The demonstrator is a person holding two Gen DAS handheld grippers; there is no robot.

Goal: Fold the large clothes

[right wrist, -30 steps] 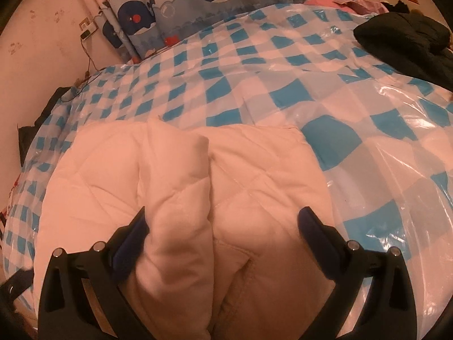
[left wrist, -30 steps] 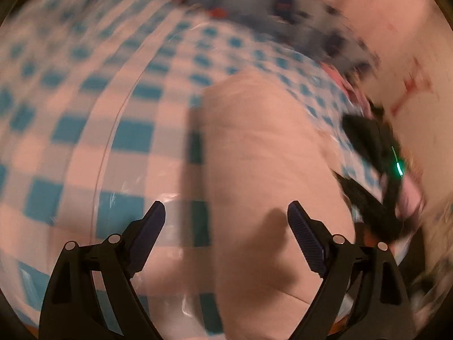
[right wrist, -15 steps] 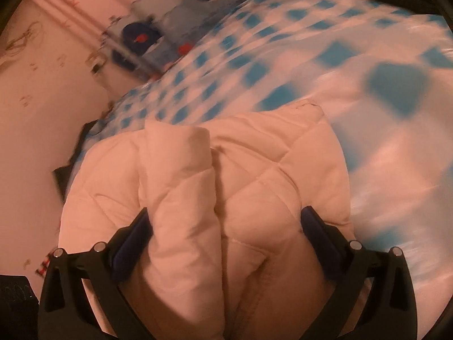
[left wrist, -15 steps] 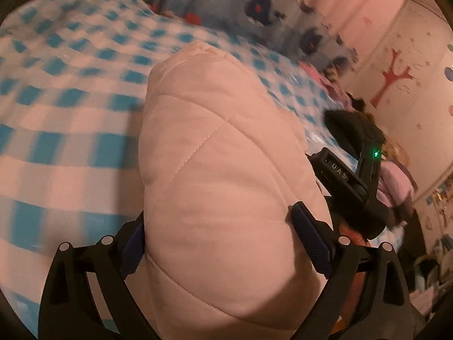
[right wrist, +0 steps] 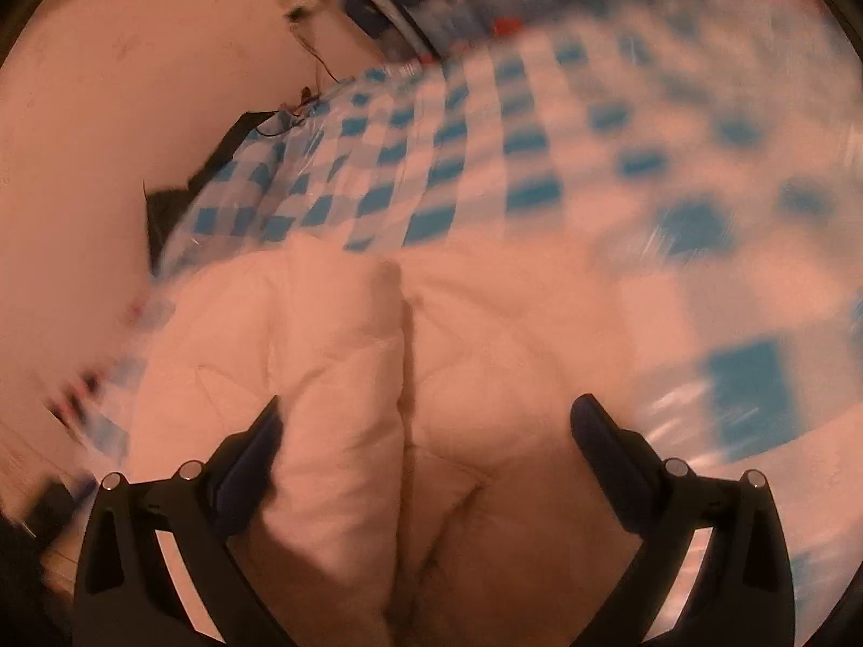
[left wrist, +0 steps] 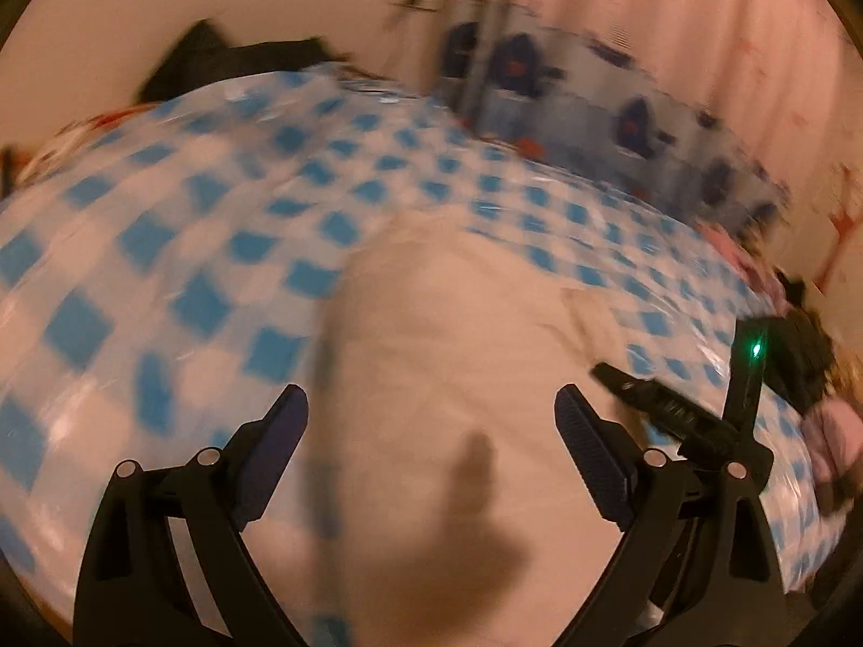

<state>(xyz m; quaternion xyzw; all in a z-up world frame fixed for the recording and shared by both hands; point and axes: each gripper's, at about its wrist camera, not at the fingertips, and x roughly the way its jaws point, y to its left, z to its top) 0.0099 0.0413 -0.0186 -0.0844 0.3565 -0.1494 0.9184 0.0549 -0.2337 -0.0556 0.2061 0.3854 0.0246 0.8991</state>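
A white quilted padded garment [left wrist: 458, 356] lies folded in a thick bundle on a blue and white checked bed cover [left wrist: 178, 248]. My left gripper [left wrist: 431, 426] is open, its jaws wide apart over the near end of the bundle. In the right wrist view the garment [right wrist: 377, 377] shows two puffy folds side by side with a crease between them. My right gripper [right wrist: 426, 426] is open, with its jaws on either side of these folds. The right gripper's black body [left wrist: 696, 420] shows at the right of the left wrist view. Both views are motion blurred.
A whale-print pillow or curtain [left wrist: 582, 102] lies at the head of the bed by the pink wall [left wrist: 728, 27]. Dark clothes [left wrist: 803, 356] sit at the bed's right edge. A black item [right wrist: 183, 188] lies between the bed and the wall on the left.
Both grippers stayed open. The left view swung back and the bundle now sits lower between its jaws. The right gripper tilted and shifted along the garment.
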